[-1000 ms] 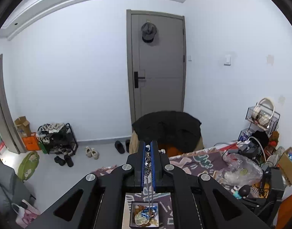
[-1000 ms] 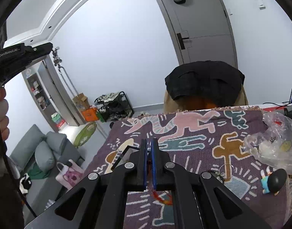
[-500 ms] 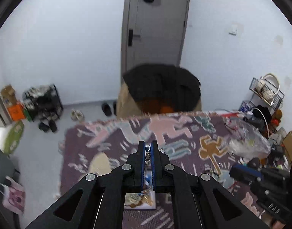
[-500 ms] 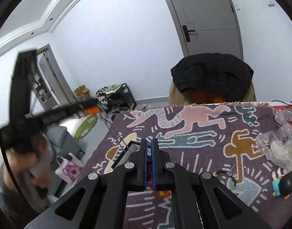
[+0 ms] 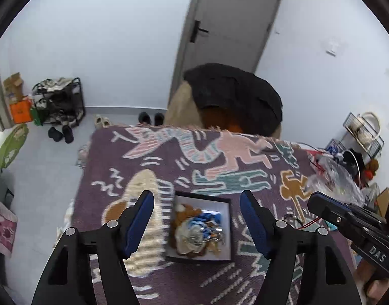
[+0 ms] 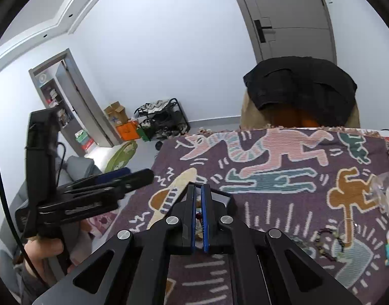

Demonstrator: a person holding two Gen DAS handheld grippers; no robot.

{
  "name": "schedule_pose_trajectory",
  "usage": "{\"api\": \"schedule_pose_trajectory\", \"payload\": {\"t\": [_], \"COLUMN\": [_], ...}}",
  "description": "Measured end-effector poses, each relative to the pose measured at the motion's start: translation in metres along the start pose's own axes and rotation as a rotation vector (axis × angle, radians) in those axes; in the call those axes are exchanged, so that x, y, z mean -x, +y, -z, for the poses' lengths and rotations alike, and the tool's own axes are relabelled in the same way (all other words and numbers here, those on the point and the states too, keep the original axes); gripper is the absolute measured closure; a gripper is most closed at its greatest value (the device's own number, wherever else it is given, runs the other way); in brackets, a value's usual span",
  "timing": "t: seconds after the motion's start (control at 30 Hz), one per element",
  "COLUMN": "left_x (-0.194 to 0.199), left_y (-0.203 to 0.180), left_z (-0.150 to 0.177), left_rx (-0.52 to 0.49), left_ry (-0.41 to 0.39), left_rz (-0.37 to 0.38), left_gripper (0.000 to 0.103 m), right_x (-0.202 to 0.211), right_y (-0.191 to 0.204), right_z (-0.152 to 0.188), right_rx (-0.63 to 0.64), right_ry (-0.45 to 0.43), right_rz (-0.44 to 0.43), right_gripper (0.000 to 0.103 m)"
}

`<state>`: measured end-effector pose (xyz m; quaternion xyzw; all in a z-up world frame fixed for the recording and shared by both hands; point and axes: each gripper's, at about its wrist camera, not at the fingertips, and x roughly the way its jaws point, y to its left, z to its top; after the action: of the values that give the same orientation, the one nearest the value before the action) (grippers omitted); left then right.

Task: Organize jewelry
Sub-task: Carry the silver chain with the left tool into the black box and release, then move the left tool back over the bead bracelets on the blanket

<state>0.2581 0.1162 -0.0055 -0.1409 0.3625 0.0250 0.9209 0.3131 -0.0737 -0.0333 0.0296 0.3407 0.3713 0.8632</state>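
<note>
A black jewelry box (image 5: 229,228) with a white inside sits on the patterned purple cloth (image 5: 169,162). A pile of jewelry (image 5: 197,231) lies in it: brown beads, blue pieces and a silver chain. My left gripper (image 5: 197,200) is open and empty, just above the box. My right gripper (image 6: 199,190) is shut, with a small red thing showing between its pads, over the box's near corner (image 6: 223,198). Dark bead bracelets (image 6: 329,239) lie on the cloth at the right. The left gripper also shows at the left of the right wrist view (image 6: 133,175).
A crumpled clear plastic bag (image 5: 334,180) lies at the cloth's right edge. A chair draped with a black jacket (image 5: 232,96) stands behind the table. A wire basket (image 5: 364,132) and clutter sit at the far right. A shoe rack (image 5: 60,101) stands by the wall.
My left gripper has tilted down over the box and opened; the silver chain it held now lies in the box. My right gripper has stayed shut near the box.
</note>
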Motion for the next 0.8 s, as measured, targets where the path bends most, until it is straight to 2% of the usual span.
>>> {"api": "schedule_pose_trajectory", "payload": {"t": [0.37, 0.43, 0.47, 0.5, 0.57, 0.8], "left_x": [0.018, 0.019, 0.019, 0.020, 0.022, 0.016], "left_y": [0.042, 0.046, 0.047, 0.048, 0.046, 0.019], "left_z": [0.007, 0.009, 0.009, 0.010, 0.010, 0.012], "left_rx": [0.037, 0.045, 0.046, 0.045, 0.040, 0.008], "left_ry": [-0.019, -0.017, -0.016, -0.018, -0.030, -0.032], "left_rz": [-0.035, -0.037, -0.037, -0.036, -0.037, 0.006], "left_gripper": [0.032, 0.032, 0.032, 0.032, 0.032, 0.032], "right_x": [-0.042, -0.050, -0.054, -0.055, -0.050, -0.023], "right_y": [0.030, 0.030, 0.027, 0.024, 0.016, -0.010], "right_z": [-0.010, -0.011, -0.010, -0.009, -0.004, 0.017], "right_rx": [0.005, 0.009, 0.000, -0.014, -0.037, -0.049], "right_ry": [-0.001, 0.008, 0.019, 0.025, 0.003, 0.035], "right_rz": [-0.047, -0.049, -0.050, -0.044, -0.029, 0.084], "right_gripper": [0.097, 0.075, 0.042, 0.022, 0.019, 0.019]}}
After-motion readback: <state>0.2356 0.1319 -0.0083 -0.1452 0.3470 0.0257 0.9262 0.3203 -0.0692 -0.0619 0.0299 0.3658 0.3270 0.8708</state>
